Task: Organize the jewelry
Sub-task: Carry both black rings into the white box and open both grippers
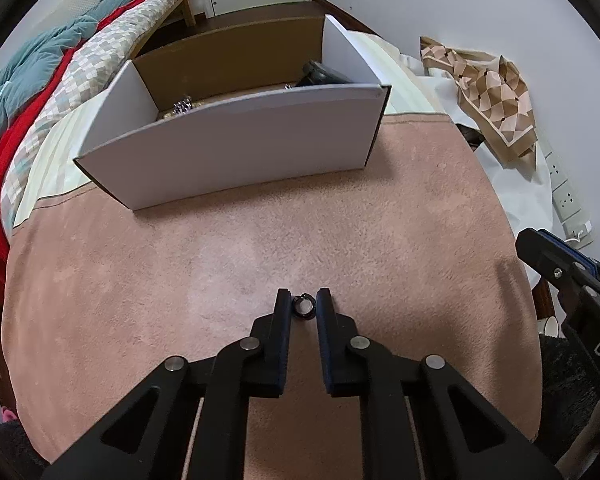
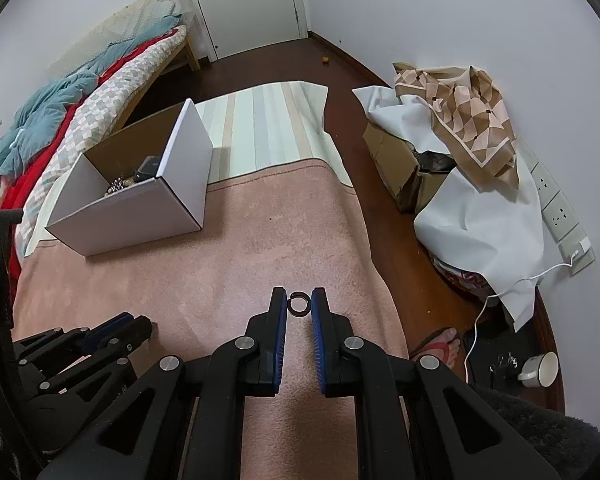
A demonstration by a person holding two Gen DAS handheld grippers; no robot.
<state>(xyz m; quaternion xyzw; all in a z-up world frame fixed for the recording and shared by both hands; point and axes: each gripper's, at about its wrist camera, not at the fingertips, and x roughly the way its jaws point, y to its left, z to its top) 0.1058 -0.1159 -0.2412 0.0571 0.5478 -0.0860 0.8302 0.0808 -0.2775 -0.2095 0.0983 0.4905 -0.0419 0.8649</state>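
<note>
Left hand-held gripper (image 1: 304, 306) nearest, fingers closed against small dark ring (image 1: 304, 306) above pink blanket (image 1: 180, 280). Right hand-held gripper (image 2: 299, 304) likewise pinched dark ring (image 2: 299, 303). Risk: thin hoops could slip, vanish in pile. White box (image 1: 228, 148) lay beyond, jewelry inside.

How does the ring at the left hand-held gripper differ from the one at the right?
The left ring looks thicker; the right ring is a thin hoop. The left ring glints pale inside; the right ring is plain dark. Both are small, round and gripped.
</note>
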